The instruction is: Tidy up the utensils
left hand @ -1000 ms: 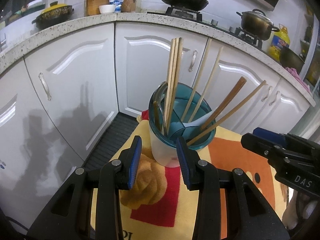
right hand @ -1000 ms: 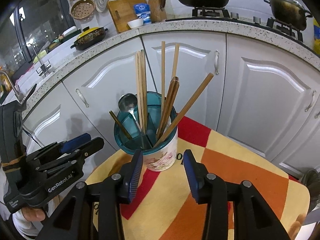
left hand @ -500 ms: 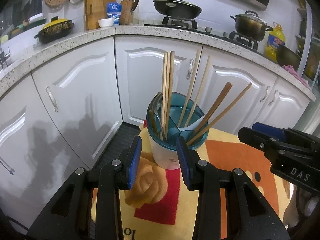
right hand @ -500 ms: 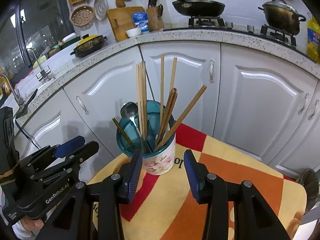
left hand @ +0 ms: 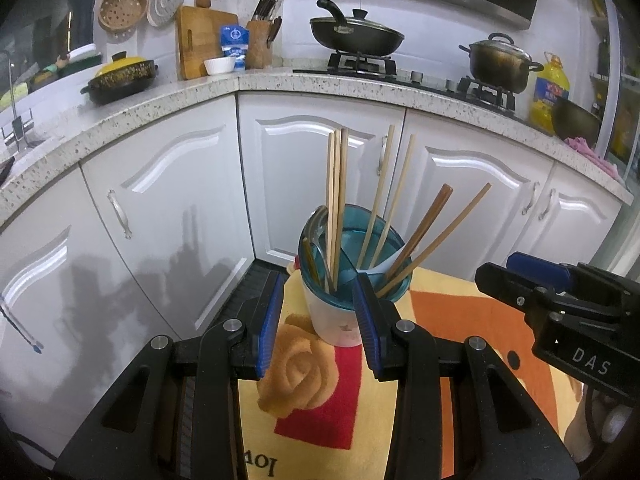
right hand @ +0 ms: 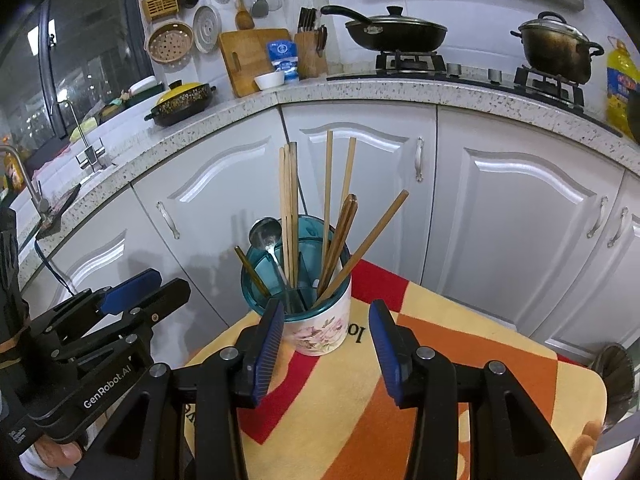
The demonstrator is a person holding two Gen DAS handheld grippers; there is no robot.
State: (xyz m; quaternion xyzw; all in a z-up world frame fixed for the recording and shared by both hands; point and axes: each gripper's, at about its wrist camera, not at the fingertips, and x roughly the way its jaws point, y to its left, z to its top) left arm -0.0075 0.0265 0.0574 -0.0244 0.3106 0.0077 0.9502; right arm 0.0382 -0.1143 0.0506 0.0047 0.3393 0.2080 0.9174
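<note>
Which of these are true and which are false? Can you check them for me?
1. The chopsticks stand in a holder with a teal insert. True.
2. The right gripper is squeezing the holder. False: it is open and empty, with the holder beyond its fingers.
3. A metal spoon is in the holder. True.
4. The holder sits on the kitchen counter. False: it stands on a yellow, orange and red cloth.
5. The left gripper holds a chopstick. False: it is empty.
</note>
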